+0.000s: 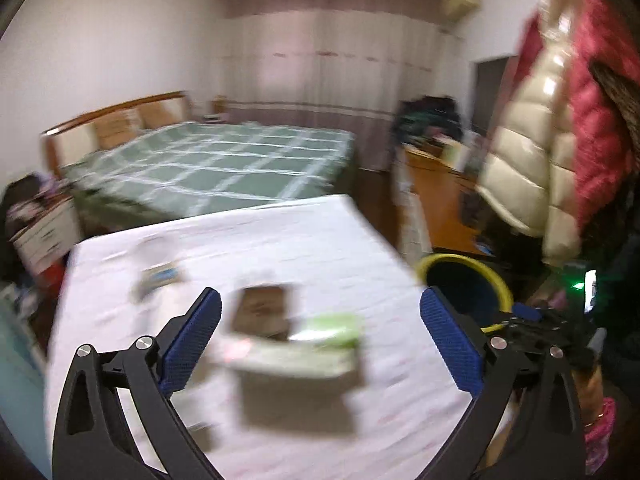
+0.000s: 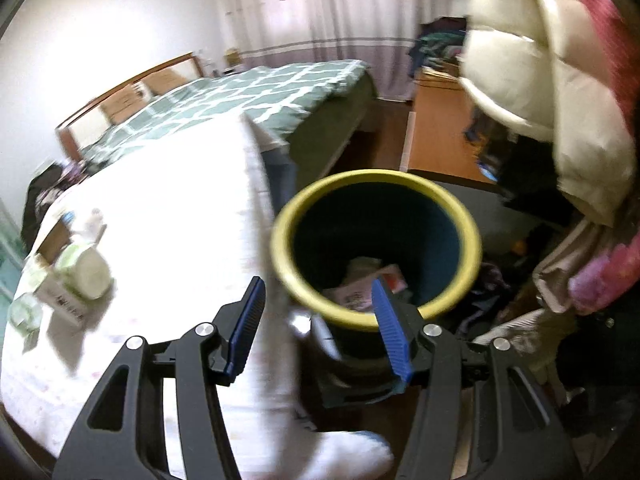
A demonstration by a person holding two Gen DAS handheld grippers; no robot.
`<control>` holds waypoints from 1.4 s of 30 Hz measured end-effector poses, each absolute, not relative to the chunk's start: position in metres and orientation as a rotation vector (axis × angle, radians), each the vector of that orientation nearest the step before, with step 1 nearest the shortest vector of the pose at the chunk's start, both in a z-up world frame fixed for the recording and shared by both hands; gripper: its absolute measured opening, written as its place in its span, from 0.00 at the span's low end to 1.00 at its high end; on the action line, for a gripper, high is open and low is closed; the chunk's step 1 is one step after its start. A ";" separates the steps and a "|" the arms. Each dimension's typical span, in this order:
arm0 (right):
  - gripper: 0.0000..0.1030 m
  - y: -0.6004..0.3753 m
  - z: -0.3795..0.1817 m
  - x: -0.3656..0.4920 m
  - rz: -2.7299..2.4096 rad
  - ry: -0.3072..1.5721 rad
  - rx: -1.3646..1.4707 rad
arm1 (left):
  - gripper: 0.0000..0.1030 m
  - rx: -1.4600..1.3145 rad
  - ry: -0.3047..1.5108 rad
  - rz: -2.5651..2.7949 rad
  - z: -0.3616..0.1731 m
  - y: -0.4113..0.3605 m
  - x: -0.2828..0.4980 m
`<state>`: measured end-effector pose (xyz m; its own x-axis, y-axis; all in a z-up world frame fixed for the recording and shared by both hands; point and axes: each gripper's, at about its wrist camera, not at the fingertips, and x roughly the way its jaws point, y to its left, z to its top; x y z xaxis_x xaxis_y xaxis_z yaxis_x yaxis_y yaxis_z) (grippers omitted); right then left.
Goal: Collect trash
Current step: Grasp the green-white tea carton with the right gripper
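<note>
Right wrist: trash in bin [image 2: 376,240]

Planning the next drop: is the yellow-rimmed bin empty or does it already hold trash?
Not empty: the right wrist view looks into the bin and shows crumpled paper and wrappers at its bottom.

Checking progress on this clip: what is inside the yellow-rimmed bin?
The bin holds some crumpled pinkish and pale wrappers or paper at the bottom. The right hand-held gripper covers part of them; anything underneath is hidden.
</note>
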<state>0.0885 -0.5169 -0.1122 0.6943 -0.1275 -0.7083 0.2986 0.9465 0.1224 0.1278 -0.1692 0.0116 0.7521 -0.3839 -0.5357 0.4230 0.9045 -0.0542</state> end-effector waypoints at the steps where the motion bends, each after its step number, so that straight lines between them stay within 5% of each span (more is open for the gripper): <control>1: 0.52 -0.505 -0.111 0.093 -0.214 0.771 0.229 | 0.95 0.064 0.565 -0.385 0.012 -0.144 0.122; 13: 0.52 -0.378 -0.085 0.121 0.139 0.781 0.136 | 0.95 -0.053 0.580 -0.138 -0.012 0.007 0.091; 37: 0.56 -0.294 -0.107 0.164 0.438 0.788 -0.076 | 0.95 -0.089 0.632 -0.155 -0.030 0.000 0.105; 42: 0.46 -0.275 -0.106 0.165 0.513 0.801 -0.077 | 0.95 -0.099 0.641 -0.153 -0.033 0.002 0.109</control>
